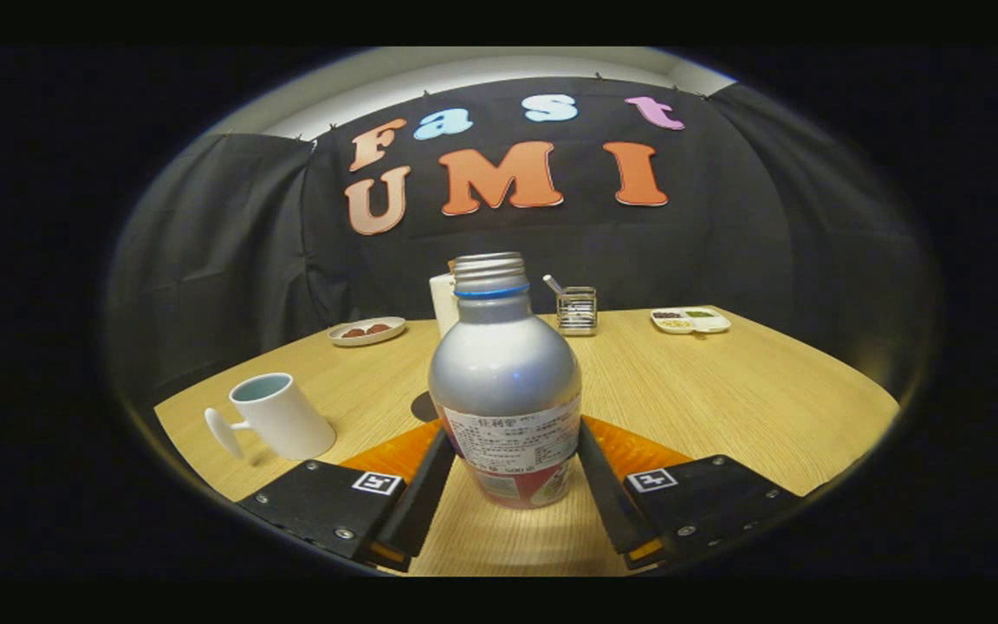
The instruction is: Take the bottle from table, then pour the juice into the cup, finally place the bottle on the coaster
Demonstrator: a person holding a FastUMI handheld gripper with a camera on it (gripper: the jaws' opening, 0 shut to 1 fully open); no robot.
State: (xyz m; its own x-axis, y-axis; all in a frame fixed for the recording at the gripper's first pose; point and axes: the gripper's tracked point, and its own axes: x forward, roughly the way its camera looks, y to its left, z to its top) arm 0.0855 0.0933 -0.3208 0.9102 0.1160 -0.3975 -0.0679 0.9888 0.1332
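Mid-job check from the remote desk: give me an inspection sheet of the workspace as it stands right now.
Surface: light wooden table, dry as far as visible.
Job's things: silver bottle upright, cap off, between the fingers; white cup upright beside the left finger; dark round coaster partly hidden behind the bottle.
Clutter: small plate with brown pieces, white container, wire holder, divided tray, all beyond the bottle.
Grippers: gripper fingers flank the bottle's lower body, both touching it.
Cables: nothing seen.
Surroundings: black cloth wall around the table.
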